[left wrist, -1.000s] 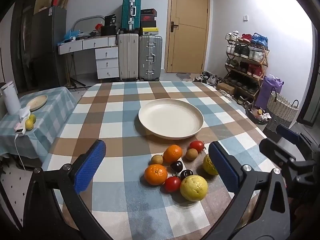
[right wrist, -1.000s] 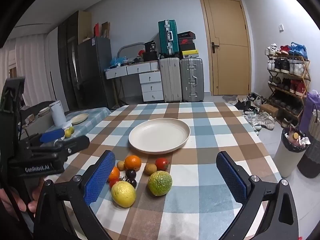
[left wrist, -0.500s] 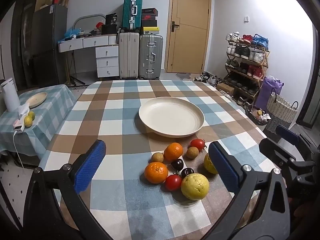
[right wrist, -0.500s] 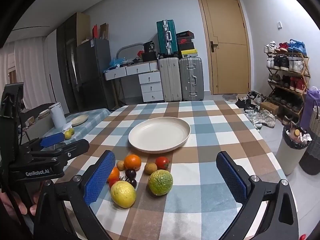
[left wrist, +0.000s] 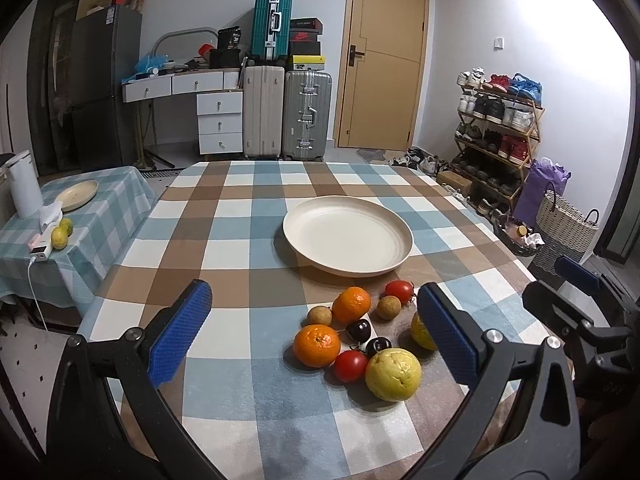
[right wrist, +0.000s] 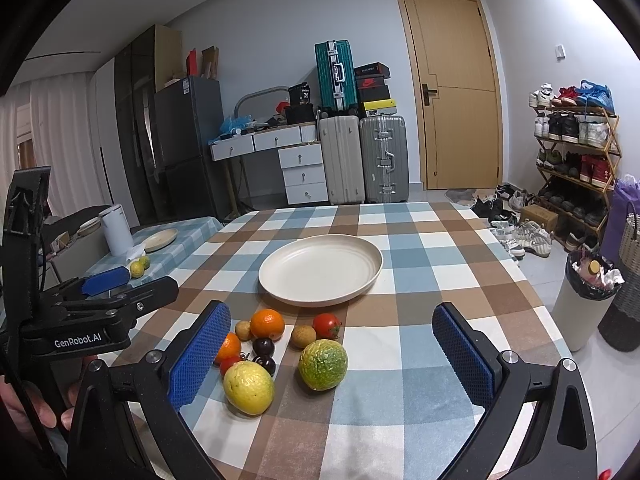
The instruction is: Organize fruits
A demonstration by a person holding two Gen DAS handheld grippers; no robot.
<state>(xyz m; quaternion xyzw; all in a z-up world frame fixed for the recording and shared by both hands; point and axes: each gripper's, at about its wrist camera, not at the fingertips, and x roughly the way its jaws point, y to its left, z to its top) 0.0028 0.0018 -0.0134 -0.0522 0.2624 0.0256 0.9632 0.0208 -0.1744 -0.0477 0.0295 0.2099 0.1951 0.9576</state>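
- We hold our left gripper (left wrist: 312, 332) low over the near edge of the desk (left wrist: 224, 236), its blue-padded fingers (left wrist: 180, 332) spread wide with nothing between them.
- Our right gripper (right wrist: 332, 354) hangs the same way at the near edge, fingers (right wrist: 460, 354) wide apart and gripping nothing.
- Nearest to us in the fruit cluster lies a yellow citrus (left wrist: 393, 374), with a red tomato (left wrist: 350, 366) touching its left side.
- Just to the right of the yellow one, seen from the right wrist, sits a green-yellow citrus (right wrist: 323, 364), slightly apart from it; in the left wrist view our right finger pad hides most of it.
- An orange (left wrist: 317, 345) rests at the left of the cluster, beside two dark plums (left wrist: 359, 330) that lie close together in the middle.
- Further in we see a second orange (left wrist: 351, 304) with a small brown fruit (left wrist: 319, 315) just left of it, and another small brown fruit (left wrist: 389, 307) to its right.
- A second red tomato (left wrist: 399, 290) sits at the far right of the group, nearest the plate.
- Beyond all the fruit, the cream plate (left wrist: 347, 240) stands near the middle of the checked cloth, and no fruit lies on it.
- Against the far wall we see the suitcases (left wrist: 286, 114) and the wooden door (left wrist: 384, 56).
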